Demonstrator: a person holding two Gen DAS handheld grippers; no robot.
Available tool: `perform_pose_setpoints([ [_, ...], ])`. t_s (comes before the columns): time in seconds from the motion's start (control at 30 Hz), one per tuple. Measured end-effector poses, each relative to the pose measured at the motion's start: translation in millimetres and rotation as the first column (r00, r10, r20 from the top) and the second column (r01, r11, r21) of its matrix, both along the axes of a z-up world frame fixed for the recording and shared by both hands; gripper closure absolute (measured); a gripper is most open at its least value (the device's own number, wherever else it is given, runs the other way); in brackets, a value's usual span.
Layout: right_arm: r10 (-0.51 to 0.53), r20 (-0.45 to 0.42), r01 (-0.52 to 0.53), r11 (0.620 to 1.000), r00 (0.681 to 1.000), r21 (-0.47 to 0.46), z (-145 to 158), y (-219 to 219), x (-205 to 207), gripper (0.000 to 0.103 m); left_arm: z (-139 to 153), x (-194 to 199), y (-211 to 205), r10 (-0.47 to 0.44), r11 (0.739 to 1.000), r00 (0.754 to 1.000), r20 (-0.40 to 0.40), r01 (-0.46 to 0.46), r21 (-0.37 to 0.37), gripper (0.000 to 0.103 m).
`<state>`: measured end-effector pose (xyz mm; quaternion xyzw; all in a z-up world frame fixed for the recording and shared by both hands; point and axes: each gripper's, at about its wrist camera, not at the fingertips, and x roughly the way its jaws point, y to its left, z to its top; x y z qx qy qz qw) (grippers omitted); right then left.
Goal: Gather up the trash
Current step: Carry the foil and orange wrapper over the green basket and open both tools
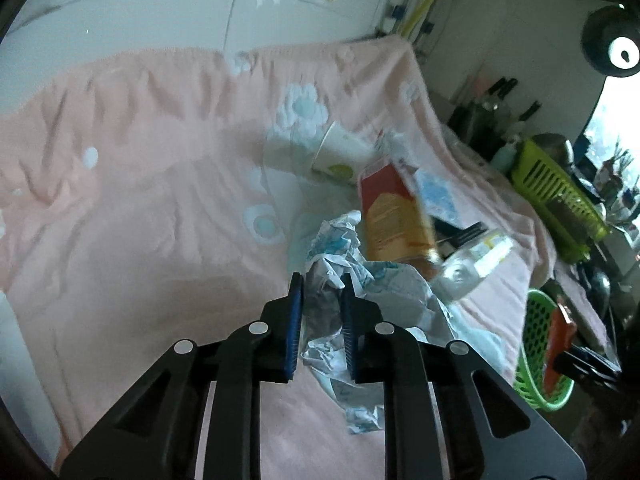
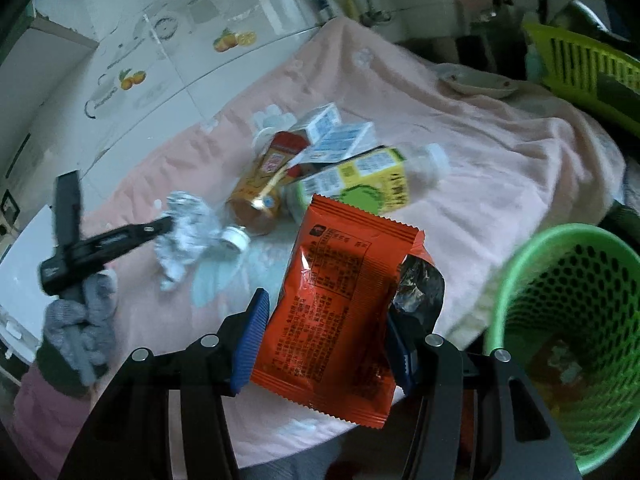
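Two claws, both loaded: our right gripper [image 2: 326,334] clamps an orange snack packet [image 2: 340,320], print unreadable, beside the green basket [image 2: 560,300]; our left gripper [image 1: 322,320] pinches crumpled paper [image 1: 344,264].

Left gripper [image 1: 322,282] low in the frame, blue-padded fingers [image 1: 295,320] set on either side of crumpled white-and-blue paper [image 1: 340,264] — narrow gap, paper filling it, pads apparently touching. Paper spread over a pink towel with white flower patches [image 1: 140,200]. Just beyond the paper, a red-and-orange bottle [image 1: 394,220] lying on its side; behind that, a white paper cup [image 1: 340,154] tipped over, mouth toward the lens. Right of the bottle, a blue-printed white carton [image 1: 436,194] and a clear plastic bottle with yellow label [image 1: 476,260] — blurred. At the towel's right edge, a green mesh basket [image 1: 536,352], an orange packet [image 1: 558,340] over its rim. Farther back, a lime-green slatted crate [image 1: 556,196]. White tiled wall [image 1: 160,12] behind.
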<state>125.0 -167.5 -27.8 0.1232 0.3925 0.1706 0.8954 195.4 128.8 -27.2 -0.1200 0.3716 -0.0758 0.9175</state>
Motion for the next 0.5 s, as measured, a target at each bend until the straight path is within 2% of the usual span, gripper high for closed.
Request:
perform_pose_setpoints([
  [0.2, -0.075, -0.010, 0.075, 0.997, 0.997, -0.007, -7, -37, -13, 0.051, 24, -26, -8, -0.023, 1.000, 0.998, 0.058, 0.023, -0.012, 0.086],
  [0.5, -0.176, -0.018, 0.175, 0.983, 0.984, -0.064, -22, -89, -33, 0.049, 47, -47, -62, -0.143, 0.989, 0.983, 0.116, 0.146, -0.022, 0.086],
])
